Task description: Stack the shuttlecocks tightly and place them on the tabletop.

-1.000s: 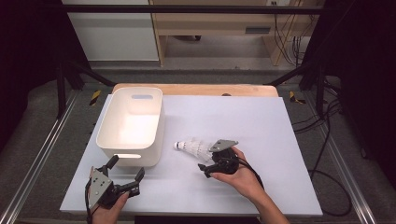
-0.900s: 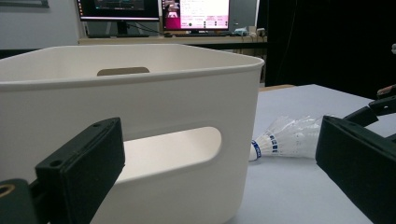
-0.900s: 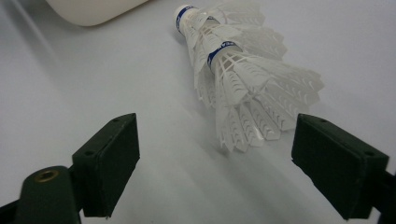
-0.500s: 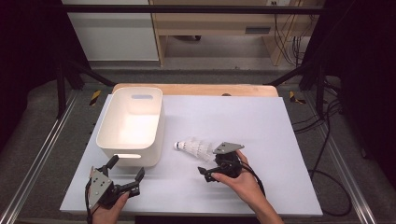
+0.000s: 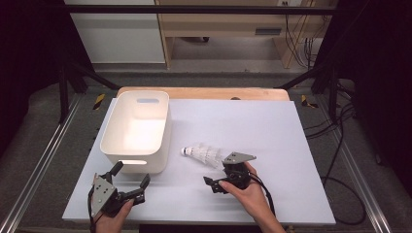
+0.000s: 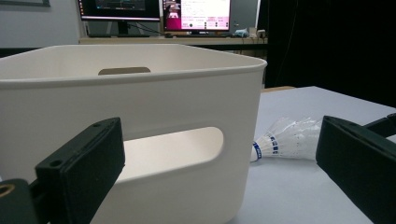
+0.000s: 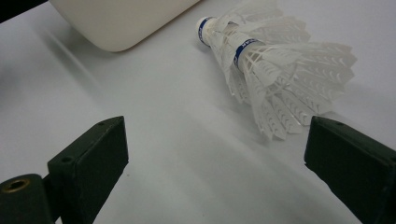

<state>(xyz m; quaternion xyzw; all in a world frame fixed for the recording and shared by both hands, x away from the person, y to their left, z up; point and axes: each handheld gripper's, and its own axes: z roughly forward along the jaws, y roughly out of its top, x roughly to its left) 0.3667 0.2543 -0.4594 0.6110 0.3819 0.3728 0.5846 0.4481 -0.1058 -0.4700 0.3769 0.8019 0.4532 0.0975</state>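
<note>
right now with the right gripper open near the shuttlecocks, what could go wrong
The shuttlecocks lie on their side on the table, beyond the open right gripper and toward one jaw, so a straight close may miss them or nudge them aside. The feather skirts look thin, so a grip there could crush them. They look like two or more nested together, so a lift might pull them apart. The white bin stands close by; its wall could catch a low carry.

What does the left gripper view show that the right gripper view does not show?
Left gripper view: the bin's handle slot, its open top, and monitors behind it. Right gripper view: the shuttlecock's feathers close up, ahead of the open right gripper, not between its jaws. Both: the shuttlecock lying on the white table beside the bin.
</note>
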